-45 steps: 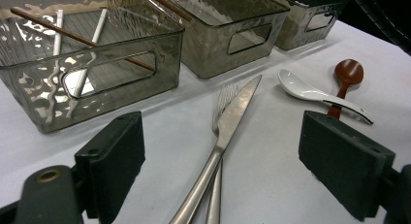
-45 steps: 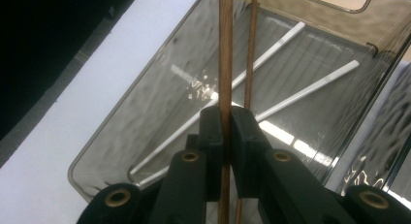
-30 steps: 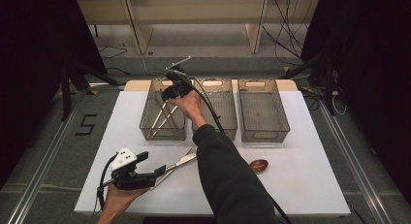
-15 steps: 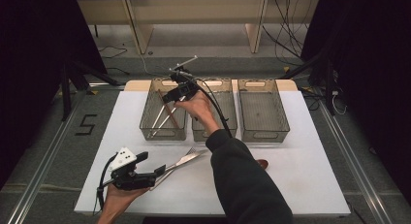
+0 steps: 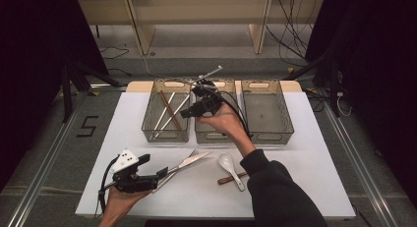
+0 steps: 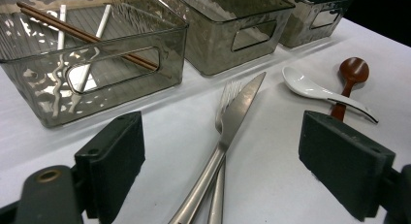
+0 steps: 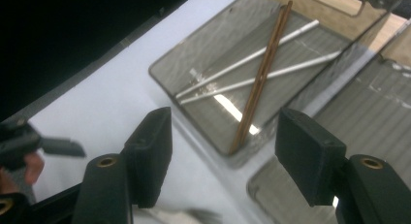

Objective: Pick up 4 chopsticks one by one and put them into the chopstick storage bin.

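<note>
My left gripper [image 5: 156, 169] [image 6: 223, 151] rests low over the white table [image 5: 305, 153] at the front left, open. A steel knife [image 6: 232, 122] [image 5: 189, 161] and a fork [image 6: 226, 94] lie crossed on the table between its wide jaws, untouched. My right gripper [image 5: 187, 113] [image 7: 223, 132] hovers above the near edge of the middle bin [image 5: 216, 131]. Its jaws have just been opening and stand open with nothing between them. Below it the left bin [image 5: 164, 133] [image 7: 194, 54] holds brown chopsticks [image 7: 261, 76] and white chopsticks [image 7: 252, 59].
An empty third bin [image 5: 268, 111] stands at the back right. A white spoon [image 5: 228, 165] [image 6: 310, 88] lies across a brown wooden spoon [image 5: 235, 178] [image 6: 351, 71] near the front middle. The person's right sleeve [image 5: 280, 197] reaches in from the bottom.
My right gripper has drawn back from over the left bin toward the right and nearer, with its jaws wider. The arm has uncovered the two spoons. My left gripper has stayed put.
</note>
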### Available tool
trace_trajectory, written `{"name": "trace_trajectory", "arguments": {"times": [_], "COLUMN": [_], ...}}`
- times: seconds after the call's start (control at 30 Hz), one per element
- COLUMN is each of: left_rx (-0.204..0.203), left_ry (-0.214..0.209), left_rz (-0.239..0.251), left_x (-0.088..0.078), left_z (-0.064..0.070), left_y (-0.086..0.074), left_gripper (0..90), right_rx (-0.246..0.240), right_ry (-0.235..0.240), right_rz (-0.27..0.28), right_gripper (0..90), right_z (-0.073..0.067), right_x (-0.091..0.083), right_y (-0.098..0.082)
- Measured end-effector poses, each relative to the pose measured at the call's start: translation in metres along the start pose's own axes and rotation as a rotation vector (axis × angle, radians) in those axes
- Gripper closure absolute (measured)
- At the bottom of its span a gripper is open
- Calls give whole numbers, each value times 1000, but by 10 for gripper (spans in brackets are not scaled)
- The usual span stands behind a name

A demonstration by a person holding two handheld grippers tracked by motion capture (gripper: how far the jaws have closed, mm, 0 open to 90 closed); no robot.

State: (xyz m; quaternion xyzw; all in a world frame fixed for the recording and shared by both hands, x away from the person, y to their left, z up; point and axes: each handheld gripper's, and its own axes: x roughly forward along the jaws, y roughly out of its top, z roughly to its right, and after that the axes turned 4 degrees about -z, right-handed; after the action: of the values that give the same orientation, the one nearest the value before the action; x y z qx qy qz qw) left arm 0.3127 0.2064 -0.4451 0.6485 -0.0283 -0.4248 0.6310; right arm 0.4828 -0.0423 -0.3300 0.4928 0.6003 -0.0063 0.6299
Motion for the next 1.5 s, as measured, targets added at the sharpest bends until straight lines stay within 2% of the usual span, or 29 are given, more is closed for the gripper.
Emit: {"name": "trace_trajectory", "arguments": {"times": [0.17, 0.37, 0.47, 0.53, 0.7, 0.9, 1.07, 1.33, 1.5], "left_rx": [-1, -2, -2, -4, -5, -5, -6, -13, -22], "left_ry": [2, 3, 4, 5, 6, 8, 9, 9, 10], "left_rz": [0, -6, 0, -2, -3, -4, -3, 2, 3], "left_x": [0, 0, 0, 0, 0, 0, 0, 1, 2], "left_z": [0, -1, -1, -1, -1, 0, -1, -1, -2], "left_y": [0, 0, 0, 0, -1, -1, 0, 0, 1], "left_gripper": [162, 162, 162, 162, 162, 162, 162, 162, 162], "right_rx": [2, -3, -18, -17, 18, 64, 101, 108, 126], "right_ry": [3, -3, -33, -36, -28, -46, -53, -57, -43], "right_rz": [-2, -11, -39, -47, -59, -97, -92, -88, -98], "right_gripper": [363, 350, 349, 349, 350, 345, 335, 334, 346], "right_z": [0, 0, -1, 0, 4, 10, 15, 16, 17], "right_x": [-13, -21, -22, -23, -24, -18, -17, -15, -13], "right_y": [-23, -46, -58, -67, -89, -115, -132, -149, -161]}}
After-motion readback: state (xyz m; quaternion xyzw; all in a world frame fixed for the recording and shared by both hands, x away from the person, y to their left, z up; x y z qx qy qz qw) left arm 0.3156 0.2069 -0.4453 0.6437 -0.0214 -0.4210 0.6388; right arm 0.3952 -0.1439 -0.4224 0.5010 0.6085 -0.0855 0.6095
